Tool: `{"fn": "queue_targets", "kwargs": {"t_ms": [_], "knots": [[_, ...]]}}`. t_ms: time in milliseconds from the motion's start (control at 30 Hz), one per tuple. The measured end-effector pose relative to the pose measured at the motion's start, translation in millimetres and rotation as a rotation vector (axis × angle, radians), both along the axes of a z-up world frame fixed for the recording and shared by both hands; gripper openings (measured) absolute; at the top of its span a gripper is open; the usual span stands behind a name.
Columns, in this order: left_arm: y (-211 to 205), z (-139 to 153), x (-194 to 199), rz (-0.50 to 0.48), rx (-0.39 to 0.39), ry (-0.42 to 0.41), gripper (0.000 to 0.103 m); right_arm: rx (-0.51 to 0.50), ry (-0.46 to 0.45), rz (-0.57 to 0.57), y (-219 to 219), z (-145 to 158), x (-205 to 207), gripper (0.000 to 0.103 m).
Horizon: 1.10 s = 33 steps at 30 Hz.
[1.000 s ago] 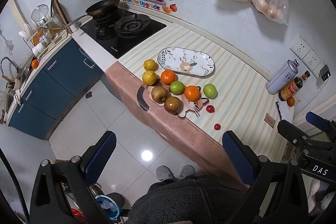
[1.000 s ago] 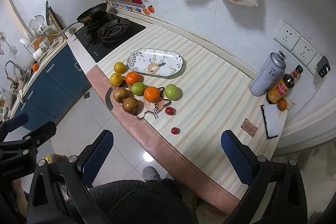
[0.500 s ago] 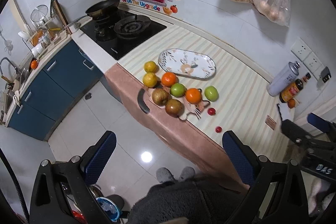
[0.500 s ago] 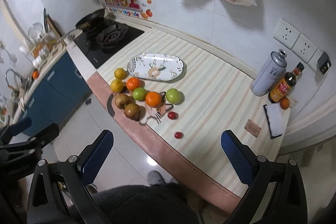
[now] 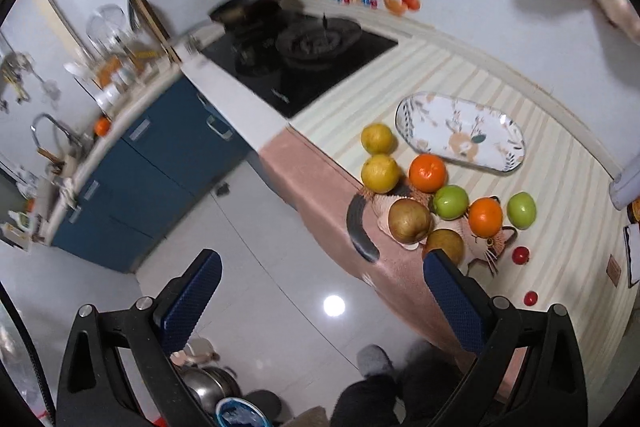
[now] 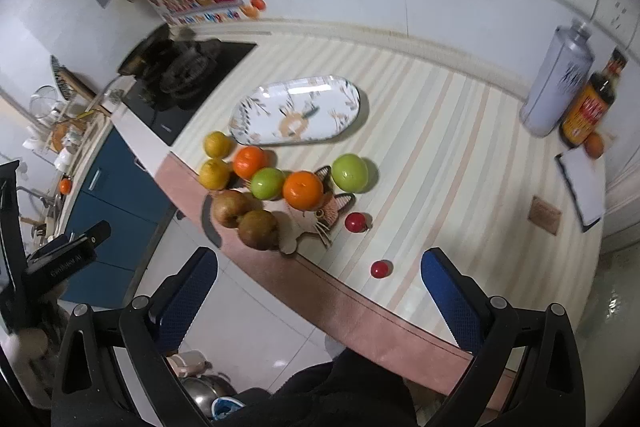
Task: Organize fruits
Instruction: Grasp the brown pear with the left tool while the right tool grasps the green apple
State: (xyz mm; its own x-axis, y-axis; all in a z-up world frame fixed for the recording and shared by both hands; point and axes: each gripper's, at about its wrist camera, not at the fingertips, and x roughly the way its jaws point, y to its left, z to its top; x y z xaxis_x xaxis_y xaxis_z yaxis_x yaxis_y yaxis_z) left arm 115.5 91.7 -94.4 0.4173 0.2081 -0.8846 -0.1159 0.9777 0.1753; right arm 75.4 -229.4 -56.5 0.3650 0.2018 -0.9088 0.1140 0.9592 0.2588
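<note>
- An oval patterned plate (image 6: 296, 111) lies on the striped tabletop (image 6: 440, 155), with nothing on it.
- Just in front of the plate, toward the tabletop's front edge, sits a cluster of fruit: two yellow citrus (image 6: 218, 145), two oranges (image 6: 303, 190), two green apples (image 6: 349, 172) and two brown pears (image 6: 258, 229).
- Several of these rest on a cat-shaped trivet (image 6: 320, 223).
- Two small red fruits (image 6: 356, 222) lie apart, farther from the plate than the cluster.
- The left tool (image 5: 320, 291) hangs above the floor in front of the tabletop, released, fingers spread, grasping nothing.
- The right tool (image 6: 320, 291) hangs near the front edge, likewise released and spread.
</note>
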Motion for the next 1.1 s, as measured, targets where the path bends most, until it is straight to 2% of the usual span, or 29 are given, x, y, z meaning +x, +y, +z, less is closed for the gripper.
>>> {"fn": "queue_targets", "kwargs": {"t_ms": [167,233,300,333,500,633,700,867,933,967,1033,1100], "knots": [[19,-62,54,0.065,-0.208,0.207,0.099,0.012,0.091,-0.002,-4,-60,48,0.098],[22,-88,74,0.111,-0.282,0.277,0.095,0.02,0.129,0.003,-7,-84,69,0.092],[23,-108,88,0.146,-0.326,0.338,0.088,0.027,0.166,0.012,-12,-107,92,0.084],[21,-121,97,0.162,-0.354,0.374,0.088,0.024,0.178,0.015,-14,-118,101,0.081],[13,-169,123,0.197,-0.42,0.486,0.088,0.022,0.256,0.04,-18,-168,150,0.079],[10,-197,137,0.222,-0.476,0.54,0.088,0.016,0.302,0.09,-10,-197,177,0.078],[7,-205,140,0.224,-0.496,0.557,0.088,0.016,0.325,0.112,-5,-210,186,0.075],[-4,-220,148,0.203,-0.525,0.578,0.088,0.019,0.37,0.145,6,-232,199,0.074],[-7,-223,149,0.195,-0.538,0.581,0.075,0.021,0.39,0.155,11,-242,204,0.074],[-8,-225,148,0.19,-0.543,0.588,0.064,0.025,0.399,0.156,12,-245,206,0.073],[-11,-223,148,0.178,-0.529,0.58,0.064,0.037,0.41,0.165,16,-253,208,0.065],[-14,-219,147,0.157,-0.502,0.56,0.064,0.029,0.409,0.171,18,-257,210,0.061]]}}
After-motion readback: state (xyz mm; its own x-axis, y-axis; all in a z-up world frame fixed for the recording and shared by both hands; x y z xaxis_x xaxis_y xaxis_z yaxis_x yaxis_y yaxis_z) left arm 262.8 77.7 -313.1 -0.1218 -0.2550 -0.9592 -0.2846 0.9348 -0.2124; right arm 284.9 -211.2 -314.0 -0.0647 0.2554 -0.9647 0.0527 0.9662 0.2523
